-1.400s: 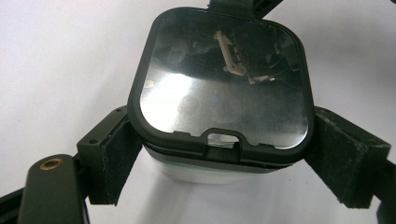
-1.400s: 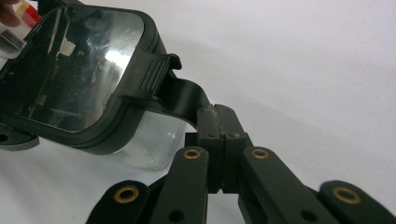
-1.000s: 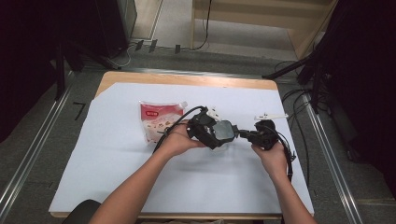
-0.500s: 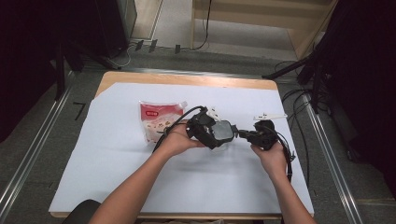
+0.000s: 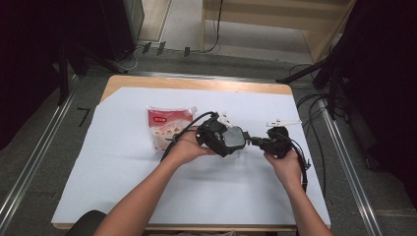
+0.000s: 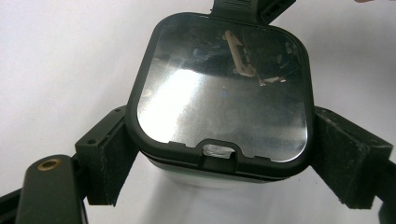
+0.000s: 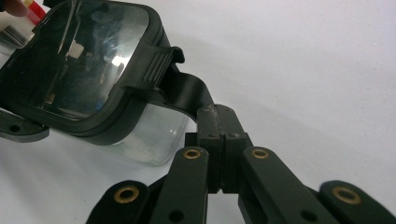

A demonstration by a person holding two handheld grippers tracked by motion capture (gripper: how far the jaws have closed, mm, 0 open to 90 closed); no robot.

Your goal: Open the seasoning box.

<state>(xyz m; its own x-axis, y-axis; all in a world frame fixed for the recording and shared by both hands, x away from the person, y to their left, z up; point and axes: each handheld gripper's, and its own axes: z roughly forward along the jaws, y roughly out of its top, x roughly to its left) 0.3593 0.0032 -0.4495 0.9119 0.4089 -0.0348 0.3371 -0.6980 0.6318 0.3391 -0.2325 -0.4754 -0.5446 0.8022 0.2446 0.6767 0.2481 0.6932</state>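
Mid-table, a clear square plastic container with black-rimmed lid (image 6: 222,100) sits clamped by its sides in the left gripper (image 5: 216,135); the right gripper (image 5: 260,143), from the right, pinches its latch tab (image 7: 156,63).

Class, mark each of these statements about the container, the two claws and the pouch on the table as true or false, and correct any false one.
1. The left claw grips the clear container by two opposite sides. True.
2. The container's dark lid has been taken off and lies on the table. False: it sits on the container.
3. The right claw is shut on the lid's latch tab. True.
4. The red and white pouch lies to the right of both claws in the high view. False: it lies to their left.
5. The white sheet covers most of the tabletop. True.
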